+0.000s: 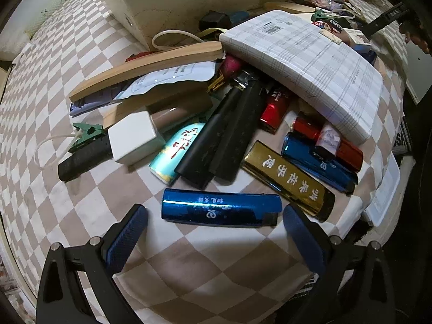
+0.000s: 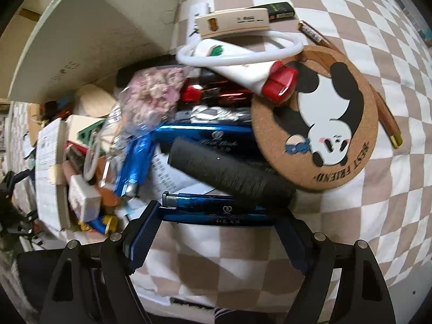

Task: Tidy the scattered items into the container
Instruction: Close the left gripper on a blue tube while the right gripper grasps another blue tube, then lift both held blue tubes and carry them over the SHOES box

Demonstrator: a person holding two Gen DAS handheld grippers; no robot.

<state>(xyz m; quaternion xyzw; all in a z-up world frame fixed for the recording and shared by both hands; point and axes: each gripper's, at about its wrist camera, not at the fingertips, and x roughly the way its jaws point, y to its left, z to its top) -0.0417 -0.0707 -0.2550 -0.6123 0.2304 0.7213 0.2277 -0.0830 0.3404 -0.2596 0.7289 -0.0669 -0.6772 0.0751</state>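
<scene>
The left claw [image 1: 216,232] pointed almost straight down over the checkered cloth [image 1: 81,189], its two blue-padded fingers [image 1: 127,235] spread wide. A blue lighter [image 1: 220,210] lay crosswise just beyond the fingertips; the pads did not touch it, so the claw was released.

The right claw [image 2: 218,224] also pointed steeply down. Its fingers sat against the two ends of another blue lighter [image 2: 216,210], one pad at the metal cap end, the other at the far end, so it was clenched on that lighter lengthwise. The lighter still lay low at the near edge of the pile, with a dark grey cylinder [image 2: 229,175] resting across its top.

Bare cloth lay open beneath and beside both claws. Ahead of the left claw the heap crowded close: a gold lighter [image 1: 289,181], black lighters [image 1: 221,135], a teal lighter [image 1: 175,151], a white charger block [image 1: 132,137] and a checked notebook [image 1: 310,70]. The white shoe box [image 1: 189,2] stood behind the heap. By the right claw, a round cork panda coaster [image 2: 318,118] lay on the pile's far side.

Both blue lighters were glossy metallic blue with small pale print.
</scene>
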